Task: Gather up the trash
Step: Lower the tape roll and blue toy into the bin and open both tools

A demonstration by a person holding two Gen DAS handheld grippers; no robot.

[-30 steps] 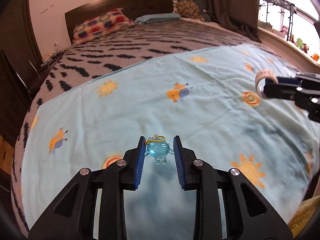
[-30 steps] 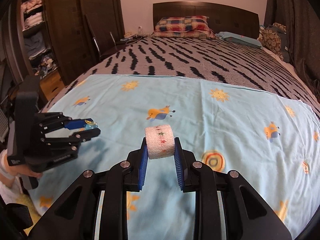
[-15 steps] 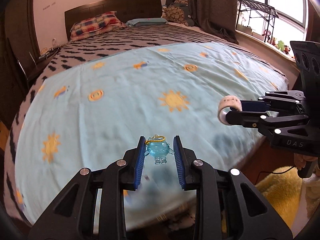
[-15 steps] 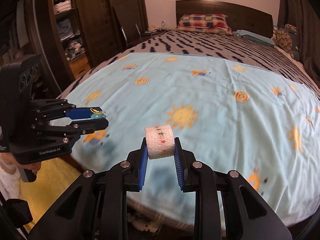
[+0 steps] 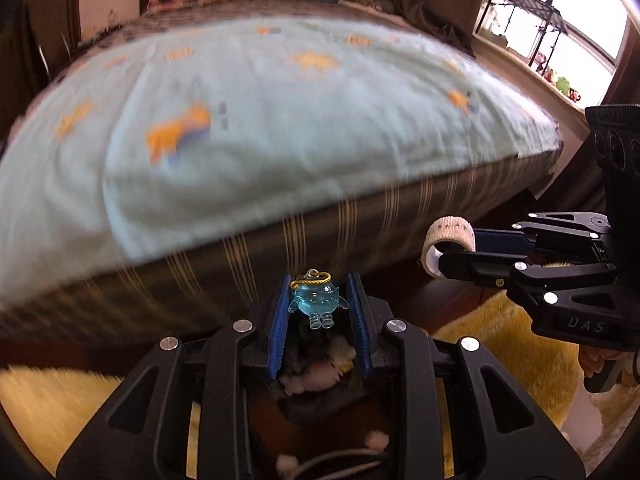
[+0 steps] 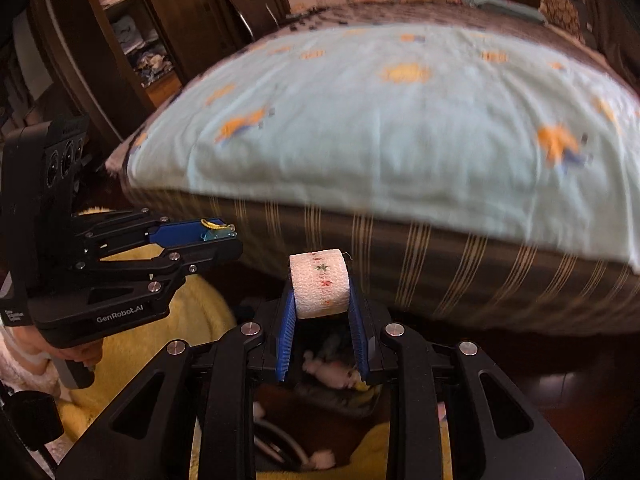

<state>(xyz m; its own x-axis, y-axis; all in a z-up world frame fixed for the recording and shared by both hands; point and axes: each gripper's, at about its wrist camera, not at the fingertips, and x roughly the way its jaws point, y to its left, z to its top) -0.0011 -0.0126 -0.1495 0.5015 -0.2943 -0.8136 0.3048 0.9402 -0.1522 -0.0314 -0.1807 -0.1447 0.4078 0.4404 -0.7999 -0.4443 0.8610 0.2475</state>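
Observation:
My left gripper [image 5: 319, 307] is shut on a small clear blue figurine charm [image 5: 317, 299] with a yellow cord loop; it also shows in the right wrist view [image 6: 216, 232]. My right gripper [image 6: 320, 294] is shut on a white patterned bandage roll [image 6: 319, 289], also seen in the left wrist view [image 5: 448, 246]. Both grippers hang past the bed's foot edge, above a dark container [image 6: 332, 384] on the floor that holds white crumpled scraps [image 5: 316, 372].
The bed with a light blue sun-print blanket [image 5: 260, 120] and striped mattress side [image 6: 440, 268] stands just ahead. A yellow fluffy rug [image 5: 504, 328] lies on the floor beneath. A wooden wardrobe [image 6: 132, 40] stands at the left.
Both grippers have pulled back off the bed and dropped lower, now over the floor and the dark container. Each still holds its object.

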